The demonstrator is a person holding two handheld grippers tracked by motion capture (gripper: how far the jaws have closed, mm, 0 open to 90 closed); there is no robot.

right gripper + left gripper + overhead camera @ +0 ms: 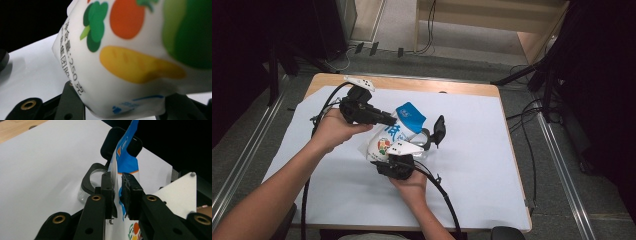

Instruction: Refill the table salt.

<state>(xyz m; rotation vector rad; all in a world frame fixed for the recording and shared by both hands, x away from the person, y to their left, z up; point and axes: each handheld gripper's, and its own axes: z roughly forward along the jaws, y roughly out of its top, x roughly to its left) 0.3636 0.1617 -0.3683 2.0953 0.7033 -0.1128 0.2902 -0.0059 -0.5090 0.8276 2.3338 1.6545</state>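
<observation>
Nearest you, your right gripper (398, 150) has its jaws clamped around the belly of the white pouch (388, 137), and the right gripper view bears that out: the printed body bulges between the two black jaws. Keep that squeeze firm but no harder, since the pouch looks soft and full and could buckle or spill if you crush it. Just beyond, your left gripper (117, 192) pinches the blue top flap (126, 157) of the pouch, jaws nearly closed on the thin film, so both grips look secure. The step seems to be tearing or opening the top, so pull the flap away from the body in one steady line and let the right hand act only as an anchor. Past the pouch, a small clear jar (93, 185) with a black rim sits on the white sheet (472, 145) covering the desk (412, 81), its black lid (439, 131) tipped up alongside. Hold the pouch mouth above that jar before it gives way.
</observation>
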